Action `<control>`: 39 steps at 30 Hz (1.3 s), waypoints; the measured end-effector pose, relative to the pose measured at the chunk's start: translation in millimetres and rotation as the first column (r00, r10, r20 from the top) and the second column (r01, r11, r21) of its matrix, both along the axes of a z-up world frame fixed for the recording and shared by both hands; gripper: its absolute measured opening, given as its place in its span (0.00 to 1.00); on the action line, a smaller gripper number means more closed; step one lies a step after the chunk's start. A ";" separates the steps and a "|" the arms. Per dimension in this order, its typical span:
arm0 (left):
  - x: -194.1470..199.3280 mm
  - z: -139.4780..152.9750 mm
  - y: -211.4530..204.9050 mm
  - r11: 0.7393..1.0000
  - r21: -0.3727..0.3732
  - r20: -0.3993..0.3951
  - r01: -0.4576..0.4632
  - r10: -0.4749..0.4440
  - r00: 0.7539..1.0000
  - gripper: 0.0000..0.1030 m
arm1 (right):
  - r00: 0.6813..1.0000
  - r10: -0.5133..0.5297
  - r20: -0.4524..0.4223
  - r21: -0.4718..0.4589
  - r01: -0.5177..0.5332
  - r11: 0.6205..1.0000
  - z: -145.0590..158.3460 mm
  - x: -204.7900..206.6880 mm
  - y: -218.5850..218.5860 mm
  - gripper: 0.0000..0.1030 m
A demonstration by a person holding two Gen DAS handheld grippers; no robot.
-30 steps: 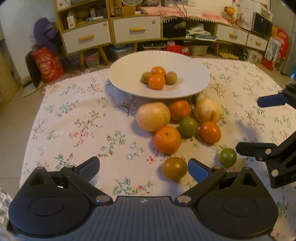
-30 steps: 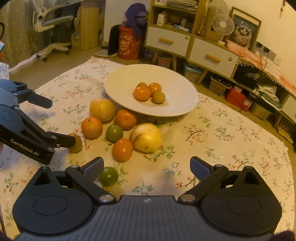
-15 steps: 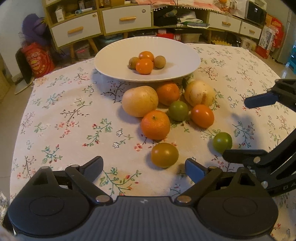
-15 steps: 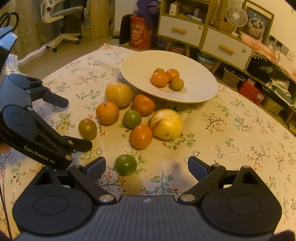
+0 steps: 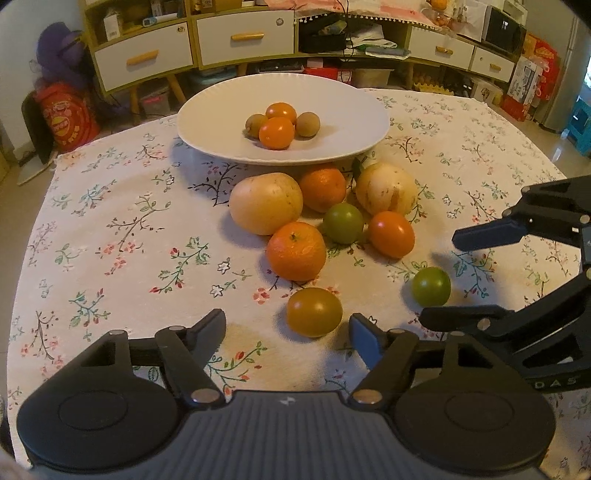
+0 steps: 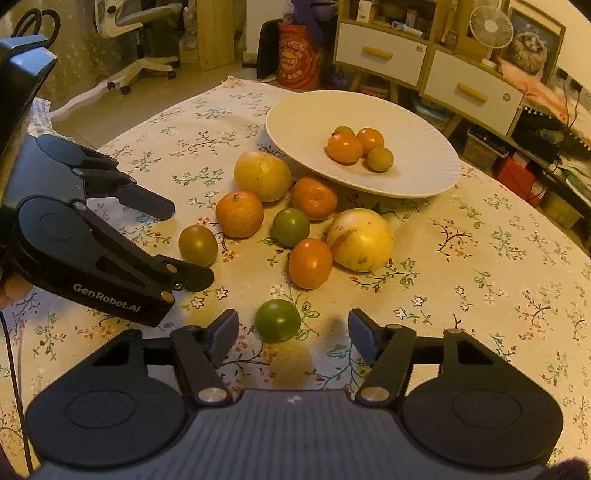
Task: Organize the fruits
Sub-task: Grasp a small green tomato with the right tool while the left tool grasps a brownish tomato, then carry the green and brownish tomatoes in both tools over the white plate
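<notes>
A white plate (image 5: 207, 129) (image 6: 424, 173) holds several small fruits (image 5: 277, 133). In front of it lie several loose fruits on the floral cloth: two pale round ones (image 5: 266, 203), oranges (image 5: 296, 251), green ones (image 5: 342, 223). My left gripper (image 5: 288, 330) is open, its fingers on either side of a brownish-green fruit (image 5: 314, 312) (image 6: 198, 244). My right gripper (image 6: 293, 332) is open around a green fruit (image 6: 277, 319) (image 5: 431, 286). Each gripper shows in the other's view, the right (image 5: 458, 277) and the left (image 6: 184, 243).
The round table (image 5: 92, 229) has a floral cloth. Behind it stand white-drawer cabinets (image 5: 243, 35), a red bag (image 5: 68, 118), a fan (image 6: 491, 22) and an office chair (image 6: 140, 22).
Both grippers moved forward and down toward the fruits. The brownish-green fruit now sits between my left fingers and the green fruit between my right fingers.
</notes>
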State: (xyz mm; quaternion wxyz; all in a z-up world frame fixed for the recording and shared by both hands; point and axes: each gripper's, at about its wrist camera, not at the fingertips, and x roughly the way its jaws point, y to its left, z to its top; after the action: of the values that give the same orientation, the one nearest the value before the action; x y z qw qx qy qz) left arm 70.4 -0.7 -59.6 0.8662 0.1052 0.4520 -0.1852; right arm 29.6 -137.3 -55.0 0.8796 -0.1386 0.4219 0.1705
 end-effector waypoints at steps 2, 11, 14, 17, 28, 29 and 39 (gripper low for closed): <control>-0.2 0.4 -0.1 1.000 -0.005 0.000 0.002 -0.002 1.000 0.55 | 1.000 0.002 -0.005 0.002 -0.002 1.000 -0.2 0.2 0.3 0.53; -0.9 2.9 -2.3 0.999 -0.037 0.001 0.014 -0.014 1.000 0.45 | 0.999 0.029 -0.022 0.014 -0.029 0.999 -0.4 -2.1 3.6 0.43; -0.6 2.6 -3.3 0.999 -0.038 0.000 0.016 -0.016 1.000 0.41 | 0.999 0.036 -0.023 0.014 -0.036 0.999 -0.1 -2.9 5.9 0.39; -0.5 2.8 -3.6 0.999 -0.045 0.000 0.017 -0.017 1.000 0.36 | 0.999 0.038 -0.024 0.013 -0.038 0.999 -0.3 -2.9 6.3 0.34; -0.3 3.0 -4.1 0.998 -0.059 -0.001 0.028 -0.028 1.000 0.17 | 0.999 0.041 -0.022 0.013 -0.040 0.999 -0.1 -1.7 6.3 0.24; -0.2 3.0 -4.1 0.998 -0.061 -0.002 0.030 -0.030 1.000 0.14 | 0.999 0.042 -0.021 0.011 -0.041 0.999 -0.1 -1.5 6.5 0.24; -2.2 5.4 -5.8 0.997 -0.068 -0.004 0.048 -0.048 0.999 0.14 | 0.999 0.033 -0.009 0.015 -0.033 0.999 4.1 -1.2 5.5 0.23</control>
State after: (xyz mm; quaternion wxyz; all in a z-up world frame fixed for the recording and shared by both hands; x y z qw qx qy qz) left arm 68.2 -6.4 -54.2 0.8634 0.0861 0.4450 -0.2216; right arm 28.4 -131.8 -50.9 0.8757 -0.1382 0.4224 0.1887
